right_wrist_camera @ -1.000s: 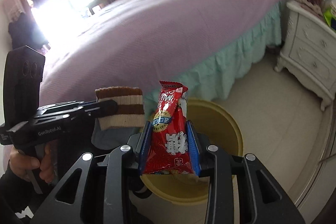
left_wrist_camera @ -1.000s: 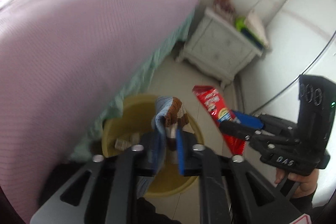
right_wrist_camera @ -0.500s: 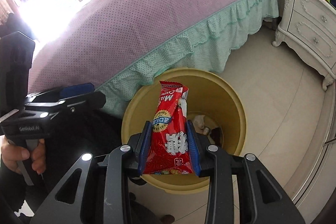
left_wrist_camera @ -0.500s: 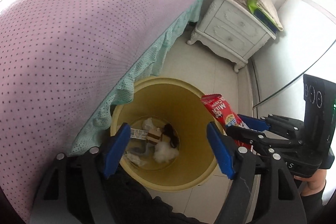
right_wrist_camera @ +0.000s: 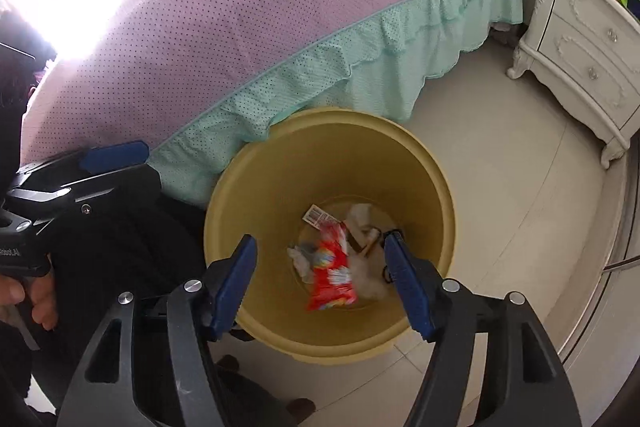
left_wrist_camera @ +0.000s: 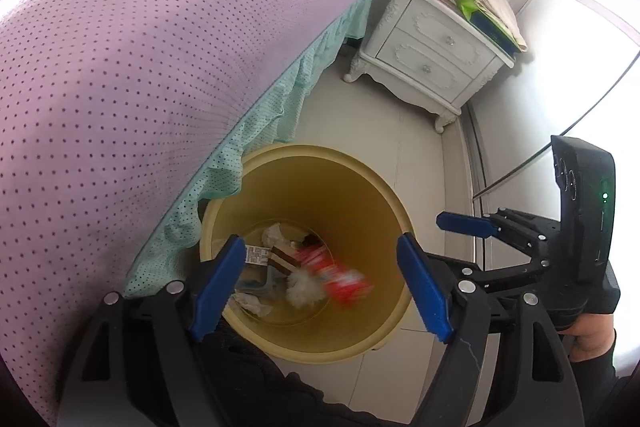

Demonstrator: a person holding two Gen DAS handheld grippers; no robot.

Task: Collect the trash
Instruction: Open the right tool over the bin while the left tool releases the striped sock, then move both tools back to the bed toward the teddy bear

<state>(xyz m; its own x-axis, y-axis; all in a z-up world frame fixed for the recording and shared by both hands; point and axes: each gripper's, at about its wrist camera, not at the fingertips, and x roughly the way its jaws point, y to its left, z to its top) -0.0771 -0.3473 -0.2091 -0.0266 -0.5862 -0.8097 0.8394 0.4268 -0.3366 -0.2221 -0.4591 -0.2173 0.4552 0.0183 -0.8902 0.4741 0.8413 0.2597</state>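
A yellow bin [left_wrist_camera: 340, 187] [right_wrist_camera: 320, 155] stands on the tiled floor against the bed frill. A red snack packet [left_wrist_camera: 338, 273] [right_wrist_camera: 332, 267] shows blurred inside it, above a brown-striped sock [left_wrist_camera: 282, 259], white fluff [left_wrist_camera: 300, 289] and crumpled paper. My left gripper [left_wrist_camera: 319, 241] hovers over the bin's mouth, its jaws opening with nothing between them. My right gripper [right_wrist_camera: 320, 239] also hangs over the bin, jaws opening and free of the packet. Each gripper appears in the other's view: the right one [left_wrist_camera: 464, 223] at the bin's right, the left one [right_wrist_camera: 116, 153] at its left.
A bed with a lilac dotted cover [left_wrist_camera: 140, 47] and mint frill [left_wrist_camera: 280, 99] fills the left side. A white nightstand [left_wrist_camera: 432, 59] [right_wrist_camera: 592, 59] with a plush toy and papers stands beyond the bin. Dark-clothed legs [right_wrist_camera: 120, 247] are just below the grippers.
The left gripper opened and the striped sock dropped into the bin. The right gripper then sank, opened, and the red packet left its pads and fell into the bin.
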